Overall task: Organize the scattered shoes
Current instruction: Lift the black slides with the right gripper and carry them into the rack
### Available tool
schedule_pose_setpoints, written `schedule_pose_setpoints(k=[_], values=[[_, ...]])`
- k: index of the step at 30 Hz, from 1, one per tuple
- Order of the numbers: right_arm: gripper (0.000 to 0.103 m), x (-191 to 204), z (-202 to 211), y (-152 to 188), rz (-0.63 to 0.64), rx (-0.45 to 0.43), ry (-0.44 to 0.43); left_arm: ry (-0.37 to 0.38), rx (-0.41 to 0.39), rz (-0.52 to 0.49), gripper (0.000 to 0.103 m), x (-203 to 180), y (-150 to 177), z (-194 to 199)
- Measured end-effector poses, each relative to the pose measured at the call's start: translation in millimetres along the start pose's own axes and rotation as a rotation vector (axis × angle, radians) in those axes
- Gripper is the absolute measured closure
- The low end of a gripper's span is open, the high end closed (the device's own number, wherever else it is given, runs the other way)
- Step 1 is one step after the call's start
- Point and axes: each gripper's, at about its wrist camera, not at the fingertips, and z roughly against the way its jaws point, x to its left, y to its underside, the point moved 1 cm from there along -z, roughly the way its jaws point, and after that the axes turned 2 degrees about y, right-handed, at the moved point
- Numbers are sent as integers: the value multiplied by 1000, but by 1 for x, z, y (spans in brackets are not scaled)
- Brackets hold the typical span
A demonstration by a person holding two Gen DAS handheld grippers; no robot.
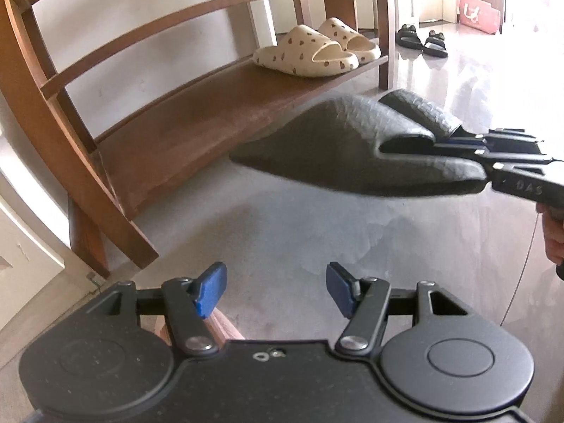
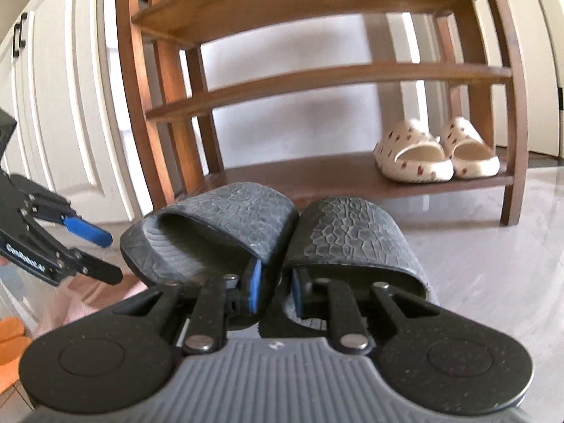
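Note:
My right gripper [image 2: 275, 282] is shut on a pair of black textured slippers [image 2: 246, 225], pinching their inner sides together and holding them above the floor in front of the wooden shoe rack [image 2: 317, 74]. In the left wrist view the same black slippers [image 1: 352, 141] hang in the air at the right, held by the right gripper [image 1: 469, 151]. My left gripper [image 1: 275, 289] is open with nothing between its blue pads, low over the grey floor. It shows at the left edge of the right wrist view as the left gripper [image 2: 95, 250]. A cream spotted pair [image 1: 317, 47] sits on the rack's bottom shelf.
A black sandal pair [image 1: 421, 40] lies on the floor beyond the rack's right leg. A pink bag [image 1: 479, 14] stands at the far back. White cabinet doors [image 2: 53, 105] are left of the rack. The rack's bottom shelf [image 1: 197, 120] is bare left of the cream pair.

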Motion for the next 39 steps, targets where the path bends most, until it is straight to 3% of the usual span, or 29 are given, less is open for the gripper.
schedule_pose_setpoints(k=[7, 10, 18, 25, 39], values=[[83, -1, -1, -27, 50, -102, 14, -18, -27, 26, 41, 7, -5, 2], [82, -3, -24, -39, 80, -117, 16, -35, -29, 53, 41, 11, -6, 0], [82, -2, -95, -55, 154, -72, 13, -116, -64, 128, 41, 30, -14, -8], [82, -3, -117, -55, 178, -41, 22, -211, -86, 254, 41, 56, -29, -34], [82, -13, -170, -62, 156, 4, 53, -320, -141, 351, 40, 68, -62, -81]])
